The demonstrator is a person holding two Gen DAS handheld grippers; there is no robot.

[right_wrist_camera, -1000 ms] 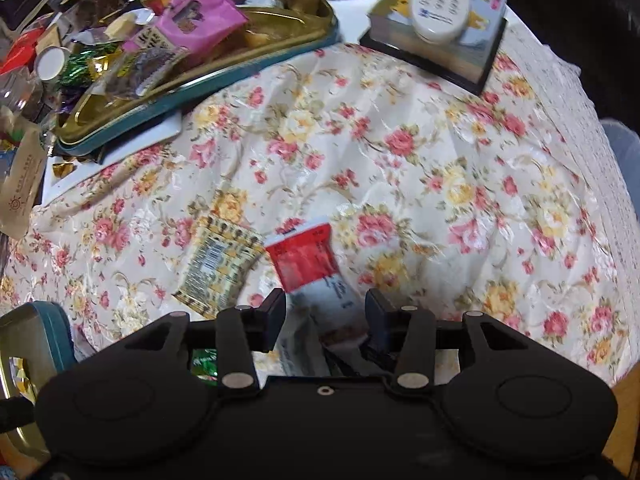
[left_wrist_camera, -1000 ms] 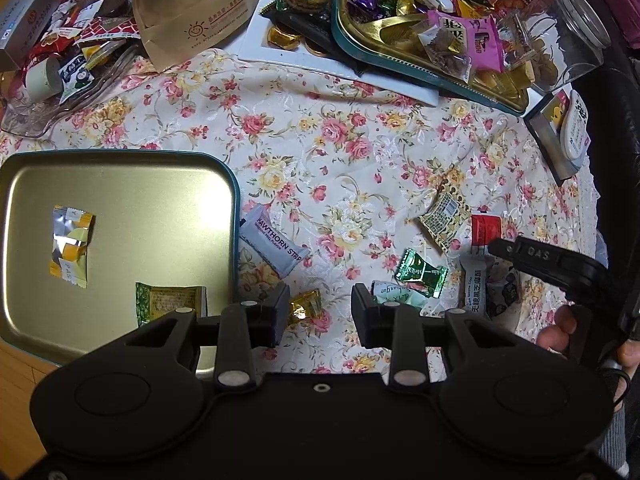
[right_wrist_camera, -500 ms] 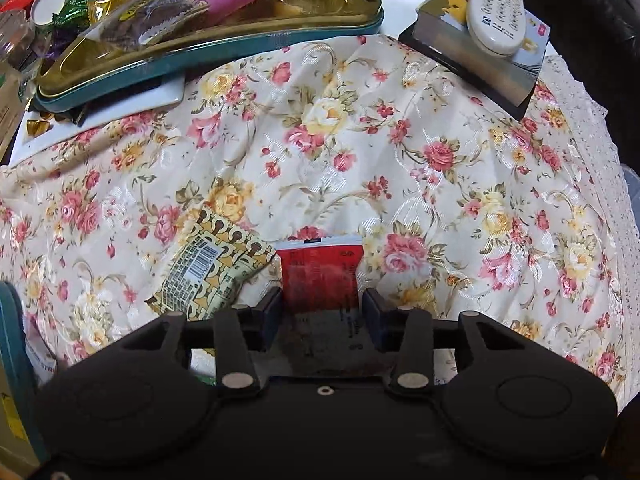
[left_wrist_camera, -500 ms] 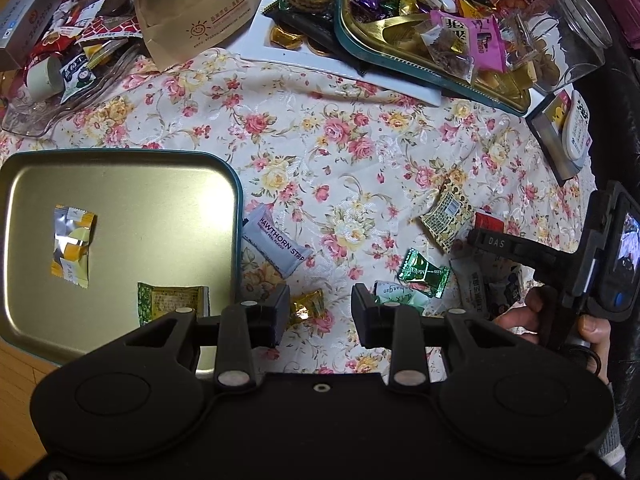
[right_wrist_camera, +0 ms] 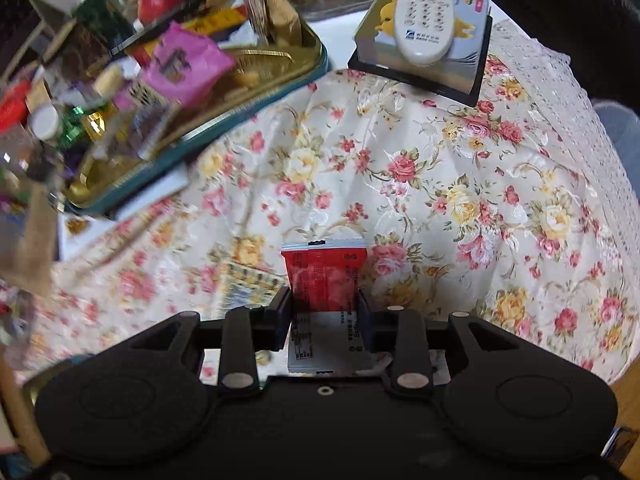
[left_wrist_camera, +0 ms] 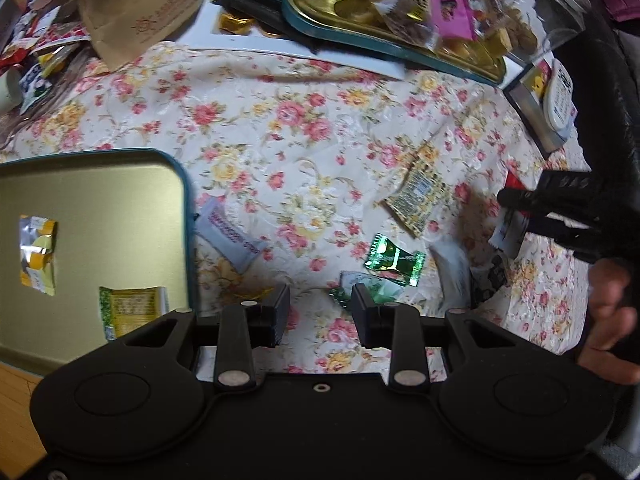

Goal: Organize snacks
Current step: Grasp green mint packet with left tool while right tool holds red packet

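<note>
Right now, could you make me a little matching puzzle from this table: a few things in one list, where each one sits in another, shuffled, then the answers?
Things:
1. red and white snack sachet
2. white remote control
3. shiny green wrapped candy
4. silver and yellow snack packet

Places:
A. inside the gold metal tray with the teal rim
B. loose on the flowered tablecloth
C. on top of a book
D. between the closing jaws of the right claw

Pairs: 1-D, 2-C, 3-B, 4-A
</note>
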